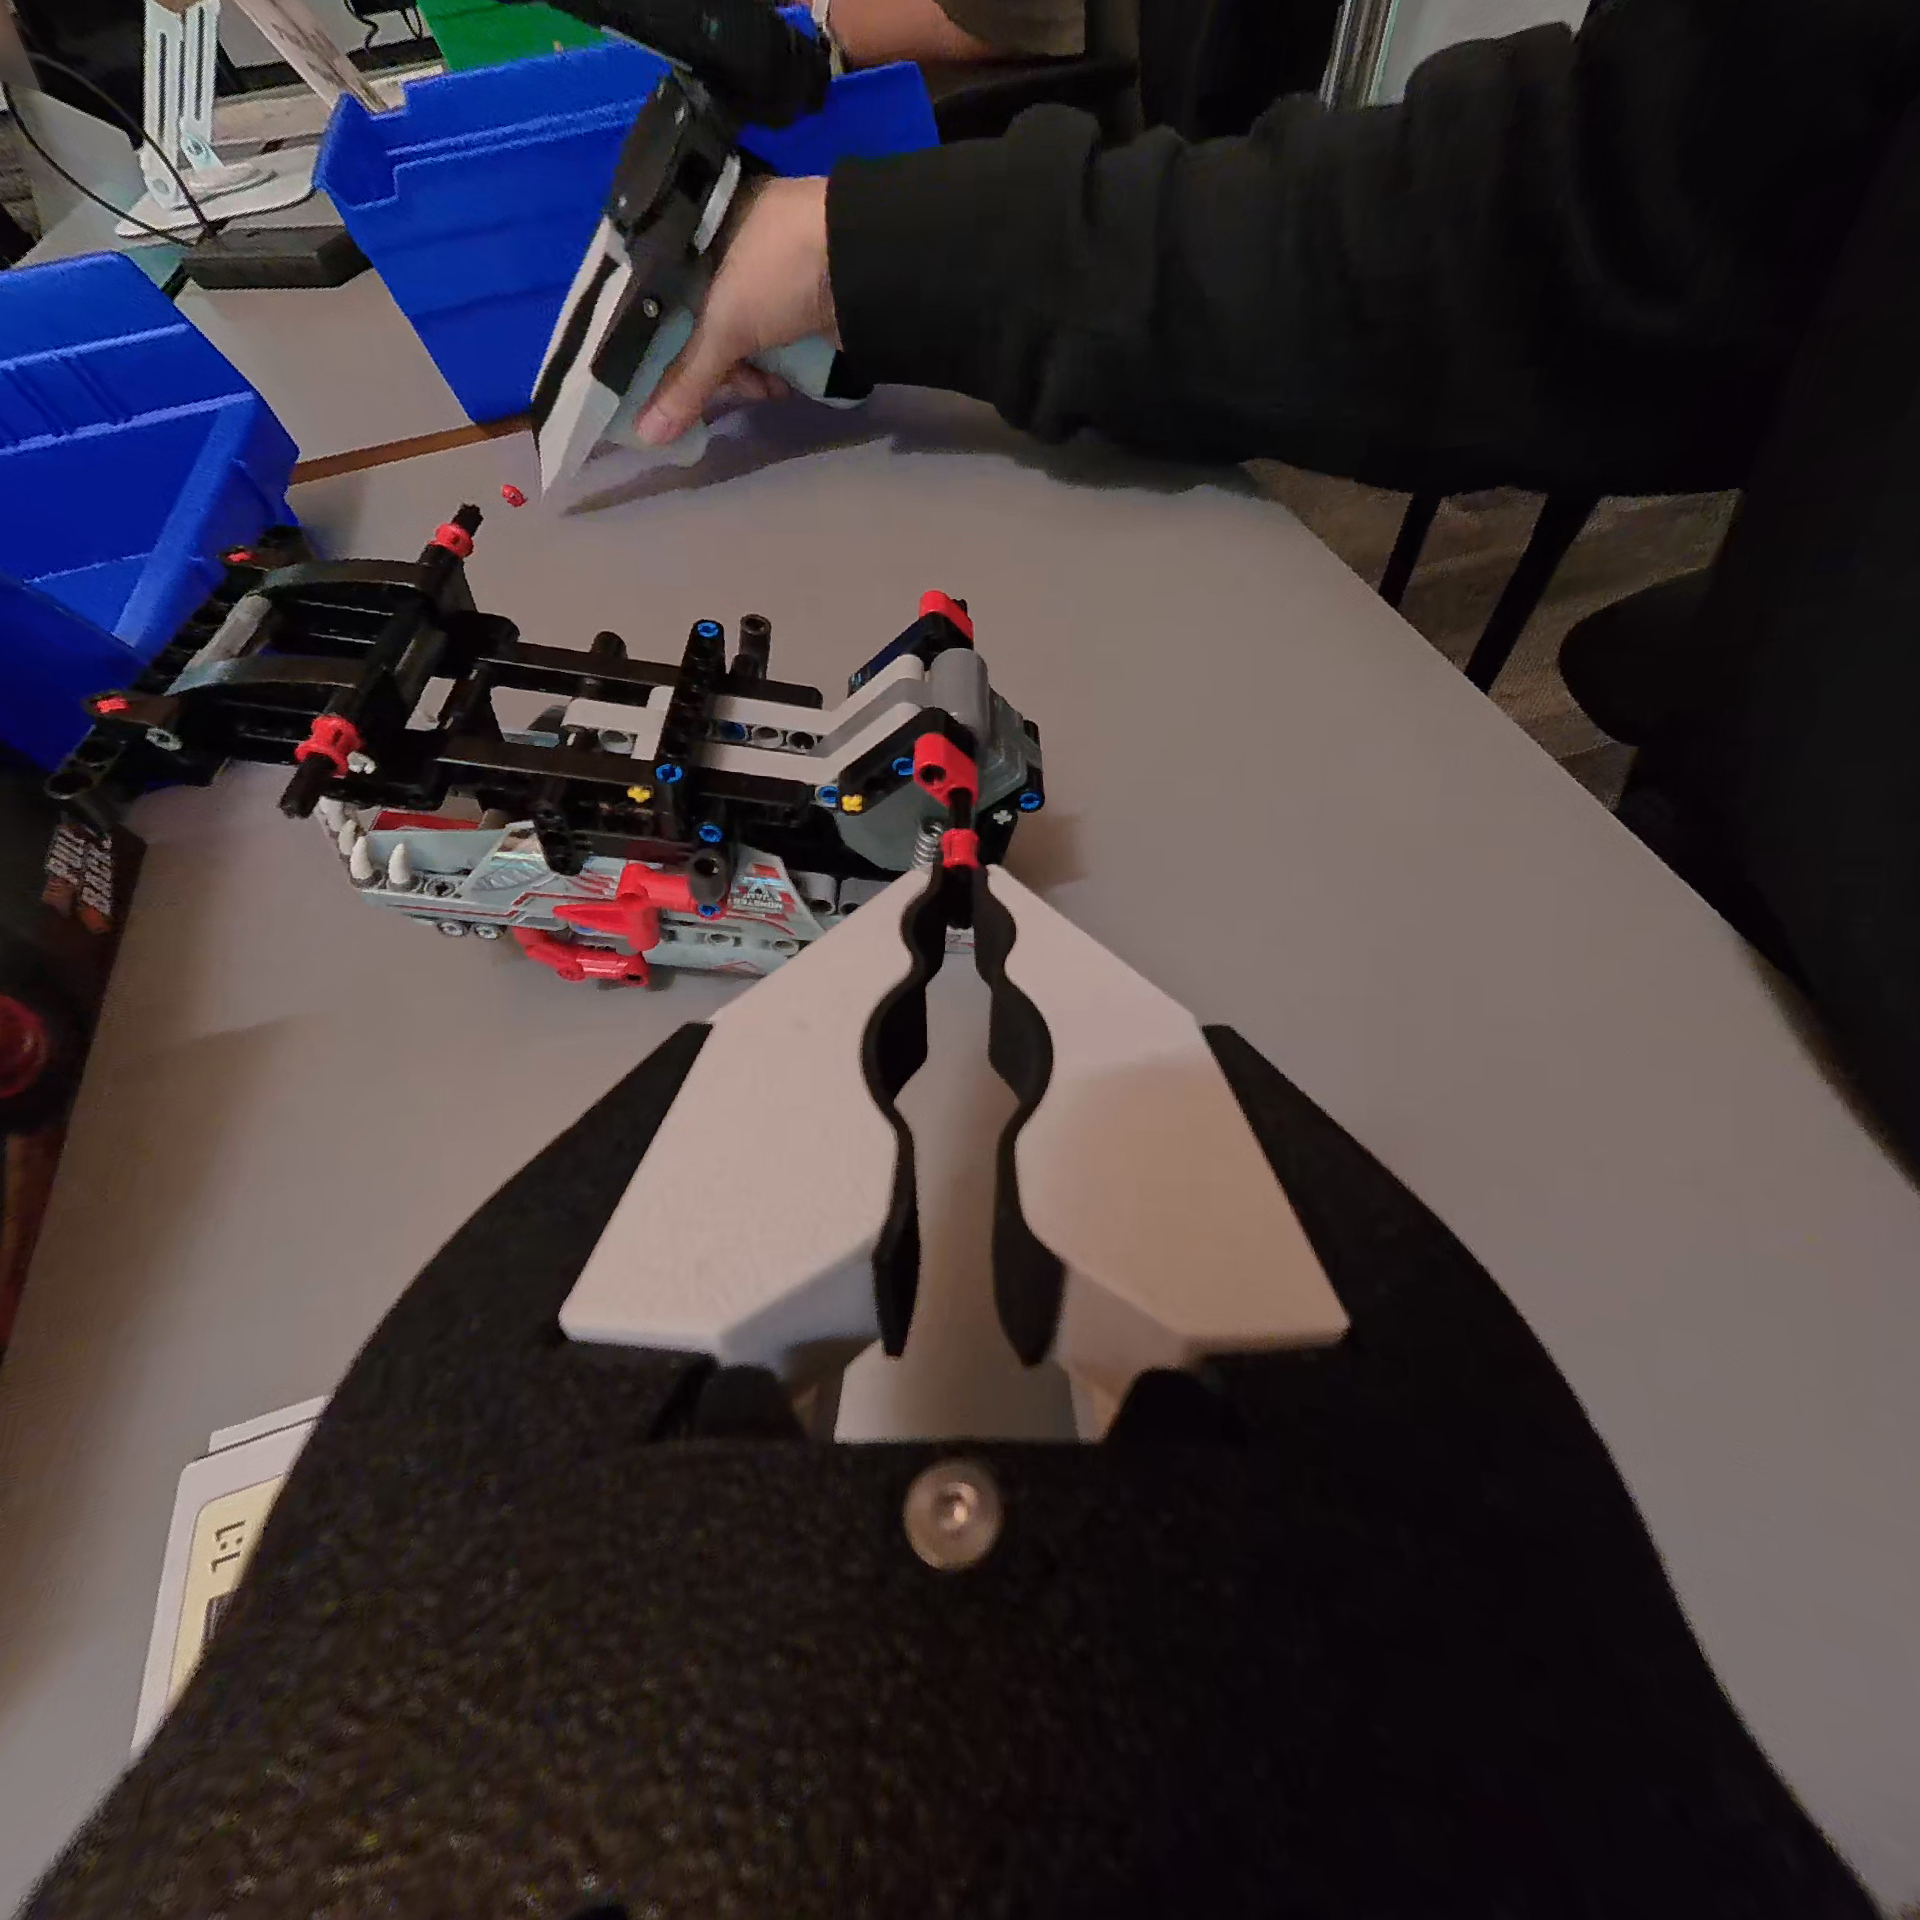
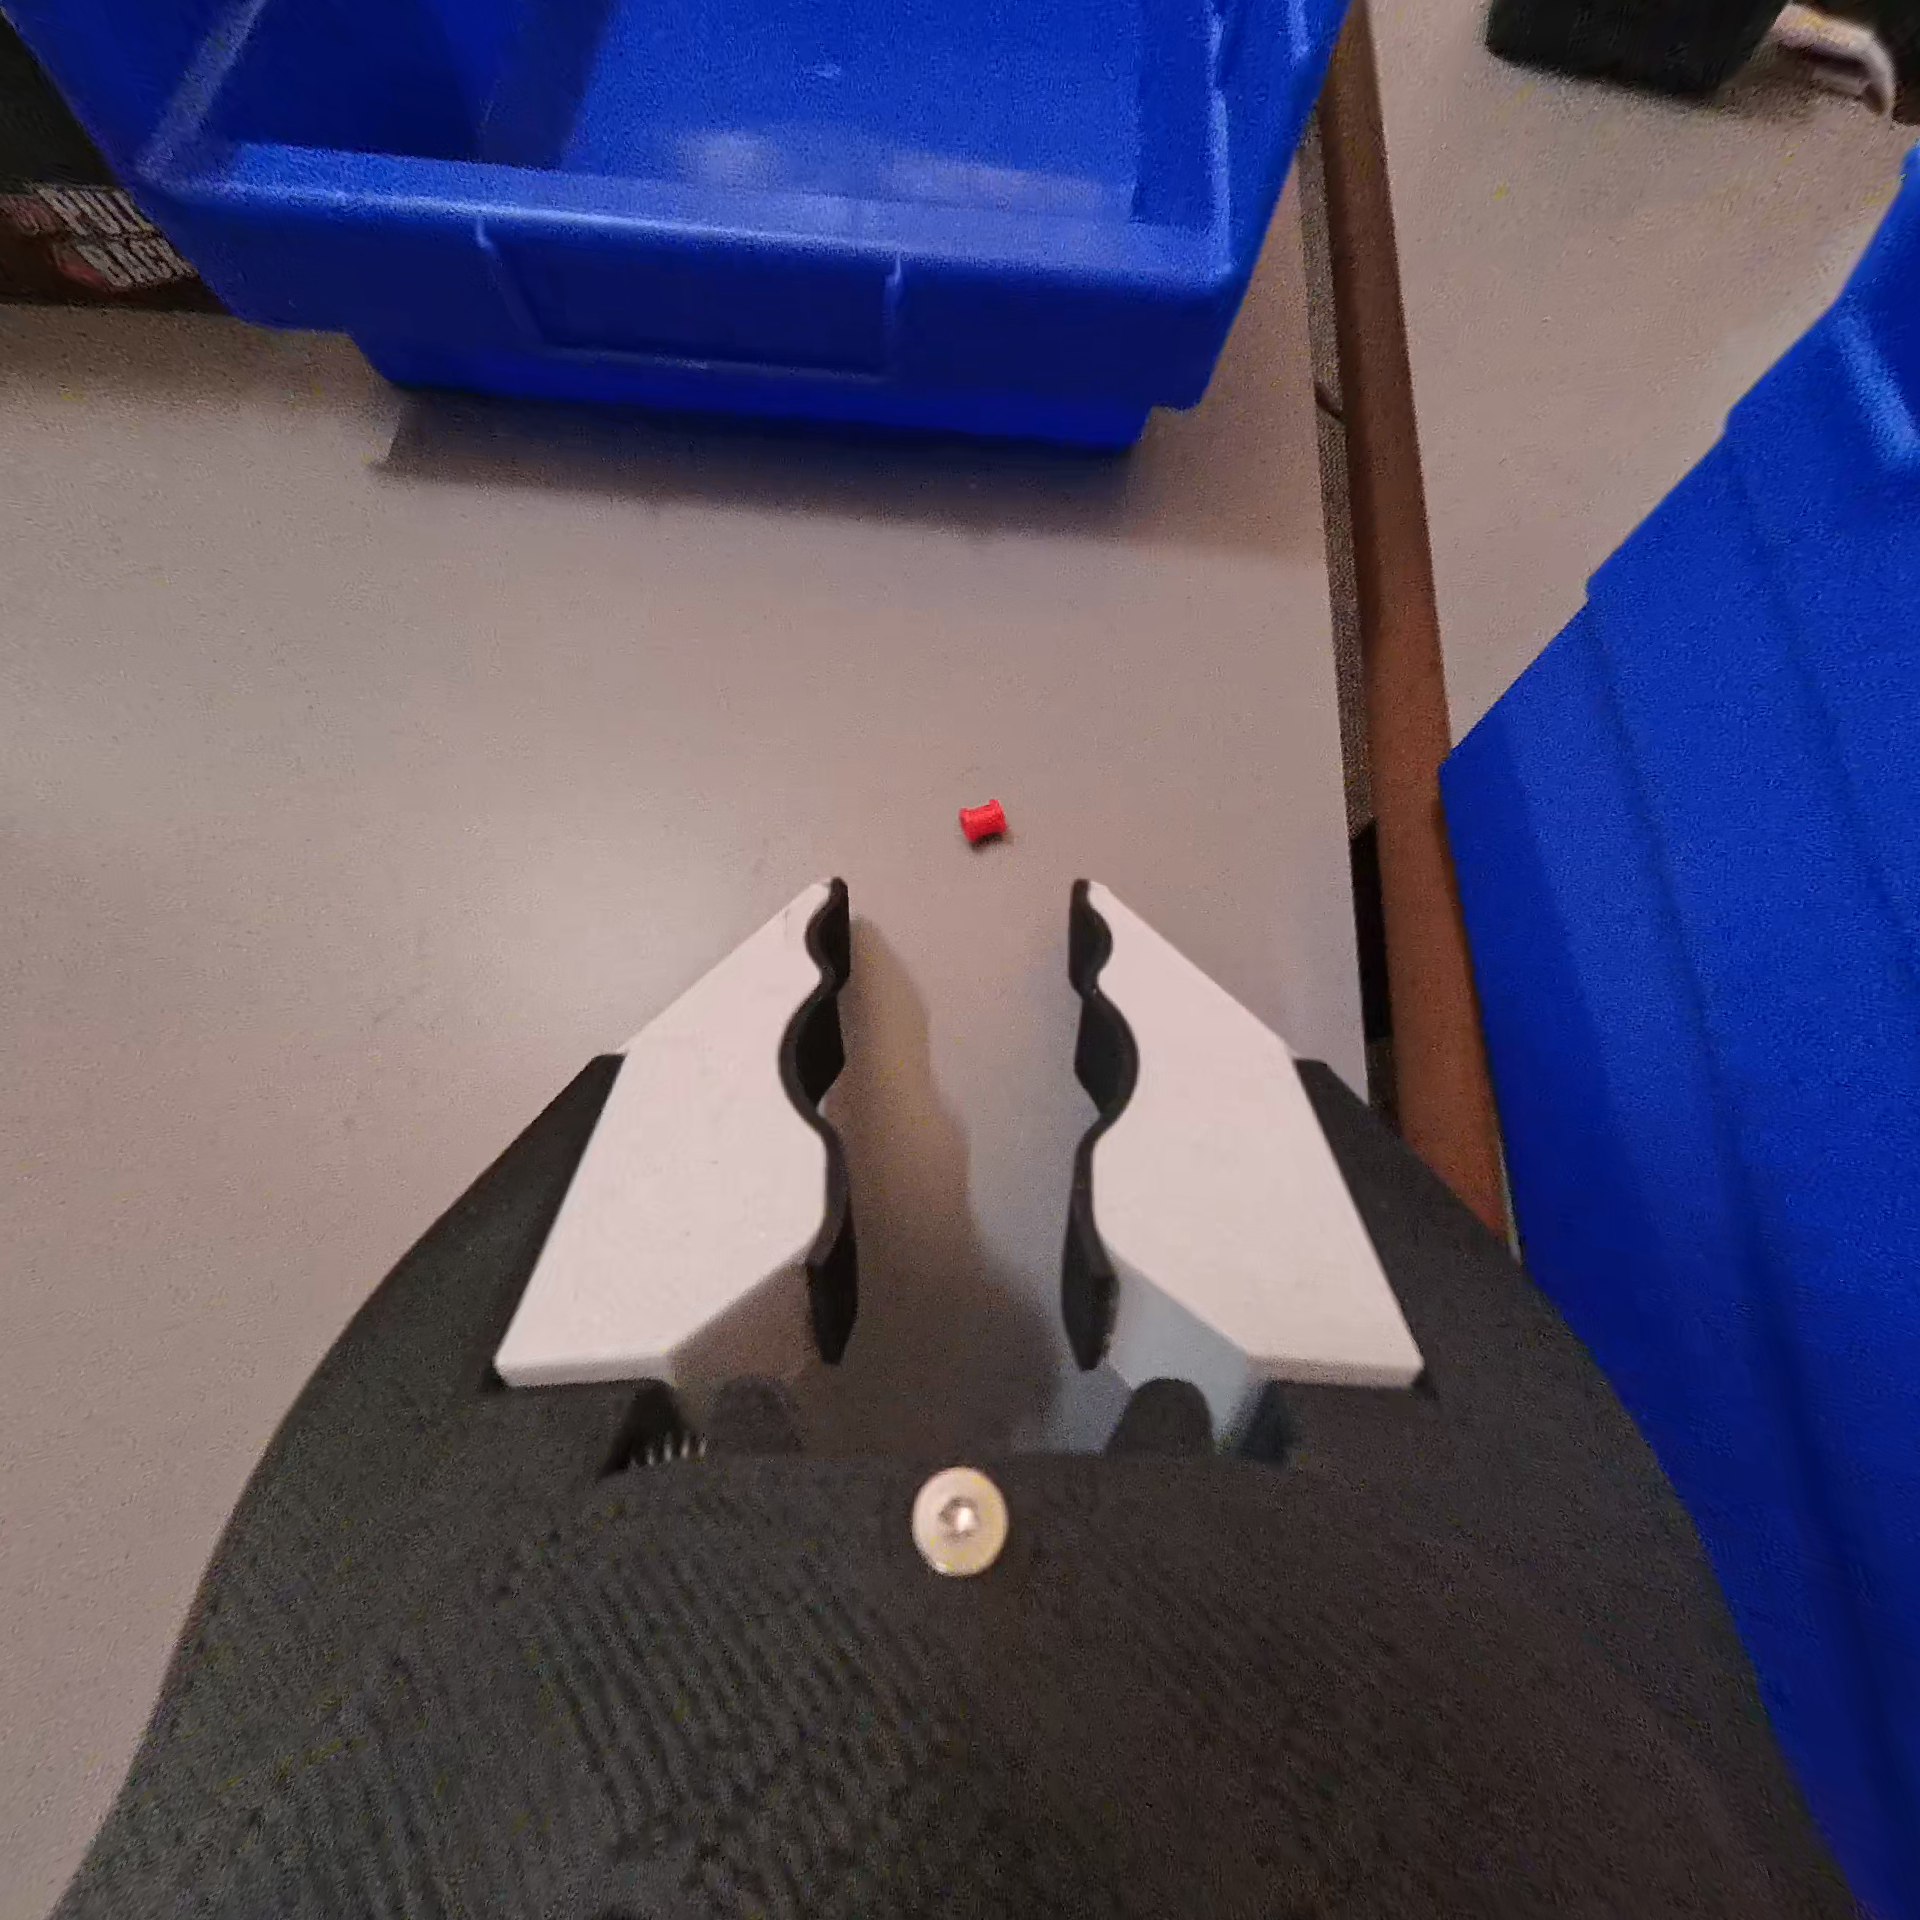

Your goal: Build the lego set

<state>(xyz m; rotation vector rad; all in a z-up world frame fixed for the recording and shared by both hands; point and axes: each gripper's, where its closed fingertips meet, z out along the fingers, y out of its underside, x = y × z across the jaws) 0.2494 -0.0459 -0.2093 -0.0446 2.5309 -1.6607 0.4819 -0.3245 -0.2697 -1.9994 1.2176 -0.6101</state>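
The left gripper has its fingers pinched on a black axle with a red bushing that sticks out at the near end of the lego truck chassis, which lies on its side on the grey table. At 11 o'clock from it, the right gripper stands with fingers spread and nothing between them (a hand in a black sleeve grips it). A small red bushing lies loose on the table just past its tips at 12 o'clock. Blue bins sit beyond, at 12 and 3 o'clock.
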